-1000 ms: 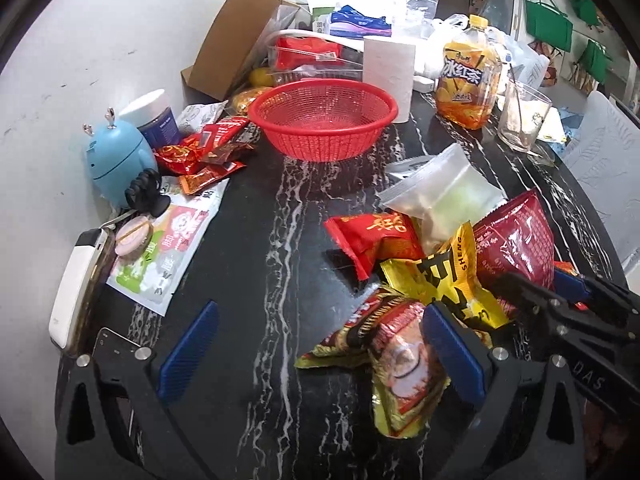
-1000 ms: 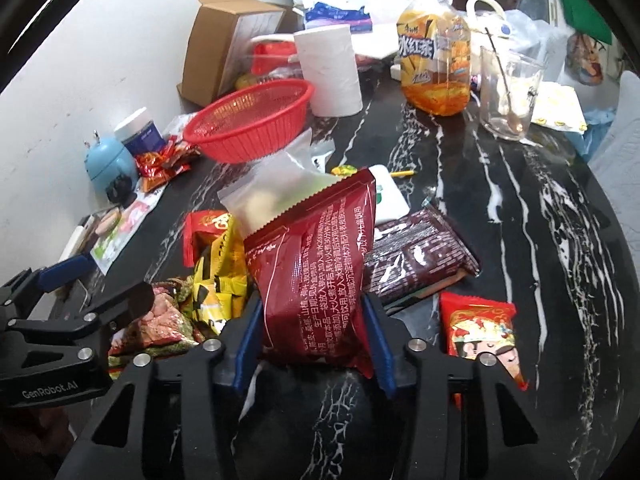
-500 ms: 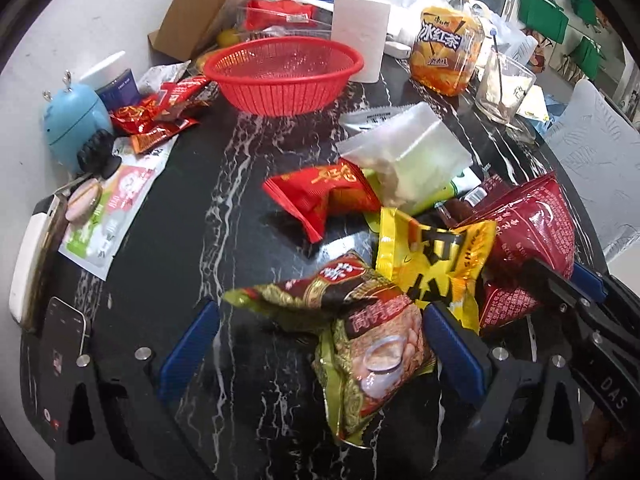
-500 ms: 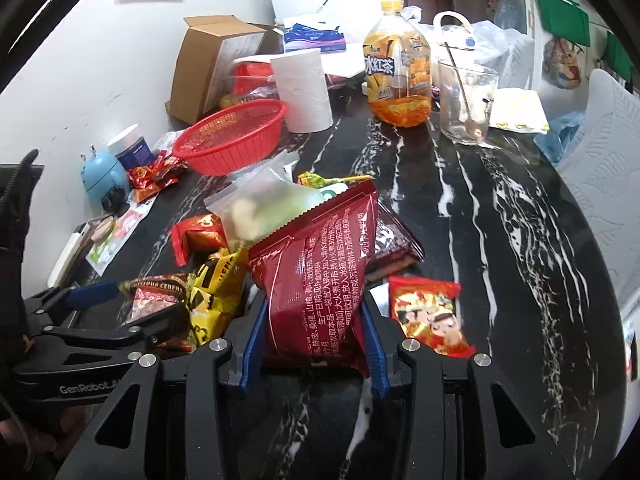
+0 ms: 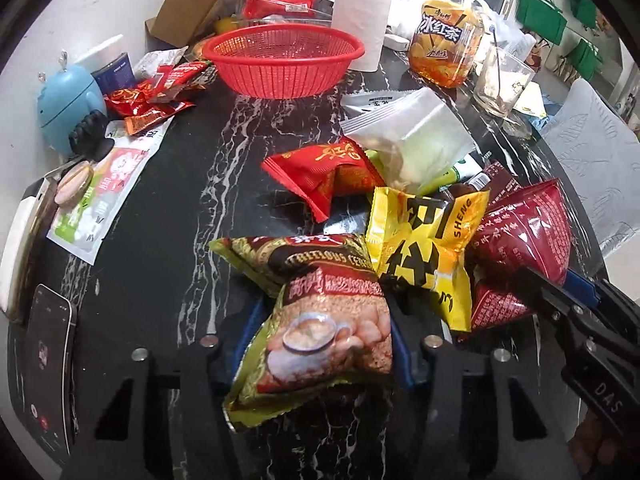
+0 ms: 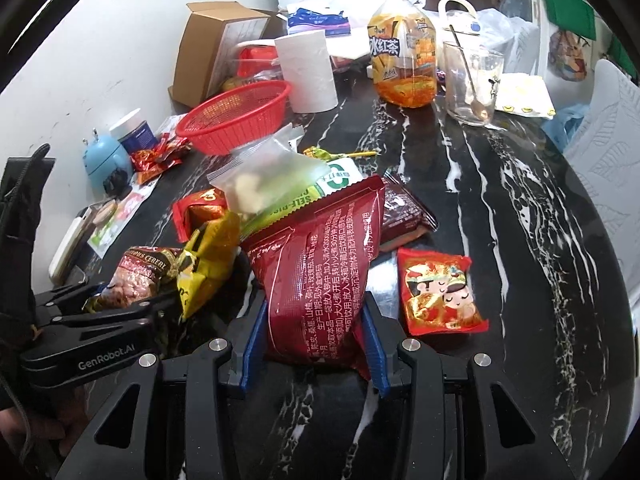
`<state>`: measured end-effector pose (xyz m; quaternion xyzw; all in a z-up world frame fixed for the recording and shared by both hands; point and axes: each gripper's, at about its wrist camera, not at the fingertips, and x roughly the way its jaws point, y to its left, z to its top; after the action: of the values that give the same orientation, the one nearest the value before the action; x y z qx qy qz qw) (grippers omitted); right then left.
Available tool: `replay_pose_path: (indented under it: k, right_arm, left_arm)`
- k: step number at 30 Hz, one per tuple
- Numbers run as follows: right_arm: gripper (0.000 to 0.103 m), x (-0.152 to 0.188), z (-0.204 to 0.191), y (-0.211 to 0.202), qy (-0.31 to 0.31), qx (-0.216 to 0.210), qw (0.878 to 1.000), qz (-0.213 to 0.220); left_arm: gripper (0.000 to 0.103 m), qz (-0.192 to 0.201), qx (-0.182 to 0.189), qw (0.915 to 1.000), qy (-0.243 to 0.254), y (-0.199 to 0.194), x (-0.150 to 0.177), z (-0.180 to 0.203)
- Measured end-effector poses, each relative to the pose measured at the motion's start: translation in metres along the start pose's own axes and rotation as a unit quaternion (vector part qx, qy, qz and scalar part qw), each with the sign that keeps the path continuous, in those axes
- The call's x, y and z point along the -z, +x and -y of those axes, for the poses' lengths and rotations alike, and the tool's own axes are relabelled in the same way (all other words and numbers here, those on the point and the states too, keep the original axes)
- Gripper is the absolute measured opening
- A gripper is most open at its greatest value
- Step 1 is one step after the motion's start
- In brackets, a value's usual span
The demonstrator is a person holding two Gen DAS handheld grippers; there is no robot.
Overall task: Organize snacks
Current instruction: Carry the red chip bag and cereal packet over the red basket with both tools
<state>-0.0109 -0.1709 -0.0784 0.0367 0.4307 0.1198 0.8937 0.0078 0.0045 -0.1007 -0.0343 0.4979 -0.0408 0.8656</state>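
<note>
Snack packets lie heaped on a black marble table (image 5: 168,216). My left gripper (image 5: 325,312) is closing; its blue pads press both sides of a green-and-brown cereal packet (image 5: 320,280) with a yellow packet (image 5: 420,248) leaning on it. My right gripper (image 6: 314,308) is shut on a dark red packet (image 6: 320,248), held upright; the same packet (image 5: 524,232) shows at the right of the left wrist view. A red mesh basket (image 5: 280,56) stands empty at the back. A red packet (image 5: 320,172) and a clear zip bag (image 5: 416,136) lie between the heap and the basket.
A small red packet with cartoon figures (image 6: 440,292) and a brown packet (image 6: 404,212) lie to the right. An iced tea bottle (image 6: 402,56), a glass with a spoon (image 6: 472,80), a paper roll (image 6: 308,72) and a cardboard box (image 6: 212,48) crowd the back. A phone (image 5: 48,360) lies at the left edge.
My left gripper came down over the cereal packet and its jaws drew in from wide apart onto the packet's sides. The right gripper keeps its hold on the dark red packet.
</note>
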Motion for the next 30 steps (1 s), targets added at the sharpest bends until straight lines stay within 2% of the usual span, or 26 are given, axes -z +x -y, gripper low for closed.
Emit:
replay_pose_path:
  k: [6, 20, 30]
  right_arm:
    - [0.036, 0.002, -0.001, -0.003, 0.003, 0.002, 1.000, 0.005]
    - [0.034, 0.011, -0.007, -0.027, 0.013, -0.013, 1.000, 0.016]
    - [0.034, 0.004, -0.021, -0.059, -0.002, -0.024, 0.998, 0.051]
  left_arm:
    - [0.048, 0.013, 0.003, 0.9998, 0.012, -0.014, 0.005, 0.000]
    - [0.048, 0.062, 0.004, 0.9977, 0.029, -0.054, 0.015, 0.001]
    - [0.048, 0.108, 0.021, 0.9929, 0.045, -0.087, 0.007, 0.008]
